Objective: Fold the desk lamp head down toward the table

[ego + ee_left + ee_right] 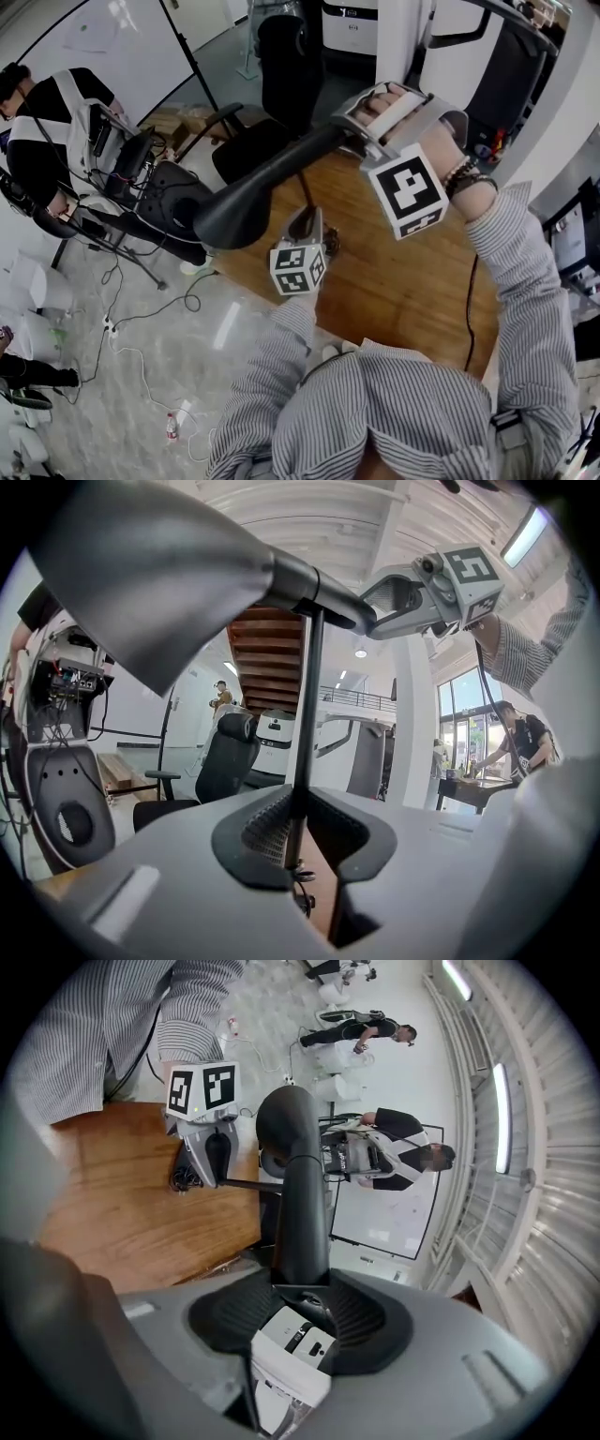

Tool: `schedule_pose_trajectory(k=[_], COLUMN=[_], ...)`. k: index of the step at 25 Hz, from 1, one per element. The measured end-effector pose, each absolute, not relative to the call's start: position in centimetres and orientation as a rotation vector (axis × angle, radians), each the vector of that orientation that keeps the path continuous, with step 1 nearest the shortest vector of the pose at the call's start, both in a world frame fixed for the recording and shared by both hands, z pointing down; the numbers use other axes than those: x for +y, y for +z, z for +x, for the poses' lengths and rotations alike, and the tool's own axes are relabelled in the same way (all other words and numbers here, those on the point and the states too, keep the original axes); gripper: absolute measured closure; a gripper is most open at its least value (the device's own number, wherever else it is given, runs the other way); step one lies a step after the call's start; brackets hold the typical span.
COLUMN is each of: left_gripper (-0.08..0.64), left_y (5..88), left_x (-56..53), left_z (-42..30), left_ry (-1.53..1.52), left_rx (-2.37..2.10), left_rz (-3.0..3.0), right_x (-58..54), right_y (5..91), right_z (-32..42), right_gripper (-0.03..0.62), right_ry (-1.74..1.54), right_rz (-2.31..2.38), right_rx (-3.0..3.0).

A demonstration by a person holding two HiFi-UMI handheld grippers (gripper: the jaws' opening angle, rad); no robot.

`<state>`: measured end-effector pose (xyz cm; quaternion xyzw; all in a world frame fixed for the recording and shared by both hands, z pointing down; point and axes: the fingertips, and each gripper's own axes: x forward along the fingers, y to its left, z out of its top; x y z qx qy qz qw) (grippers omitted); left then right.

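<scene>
The black desk lamp's cone-shaped head point(234, 208) hangs out over the left edge of the wooden table point(394, 281). My right gripper point(354, 131) is raised above the table and shut on the narrow rear end of the lamp head point(296, 1176), with a white tag point(292, 1346) showing between its jaws point(300, 1305). Lower down, my left gripper point(307, 227) is shut on the lamp's thin upright pole point(306, 724), which runs up between its ribbed pads point(272, 829). In the left gripper view the lamp head point(159, 583) fills the upper left and the right gripper point(412, 594) grips behind it.
A black office chair point(281, 84) stands beyond the table's far edge. At the left, seated people and a stand with equipment point(122, 159) are on the floor, with cables point(141, 319) trailing. A black cord point(469, 309) crosses the table at the right.
</scene>
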<state>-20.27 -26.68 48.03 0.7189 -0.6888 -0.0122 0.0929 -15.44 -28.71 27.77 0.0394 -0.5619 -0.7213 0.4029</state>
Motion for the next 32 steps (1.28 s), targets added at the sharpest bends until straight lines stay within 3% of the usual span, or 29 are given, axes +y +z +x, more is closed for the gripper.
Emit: schedule_pose_trajectory(k=[22, 32], left_gripper=[0.518, 0.509], left_y=[47.9, 47.5], left_x=[-26.0, -25.8], left_z=[-20.7, -20.6], left_ry=[-0.034, 0.022], left_rx=[-2.089, -2.067], left_rz=[2.115, 2.131], right_x=[-26.9, -27.6], right_y=[25.7, 25.6], right_z=[-17.3, -16.0], right_gripper=[0.402, 0.397], right_ry=[-1.904, -1.792], right_rz=[-0.008, 0.190], right_rx=[-1.093, -1.553])
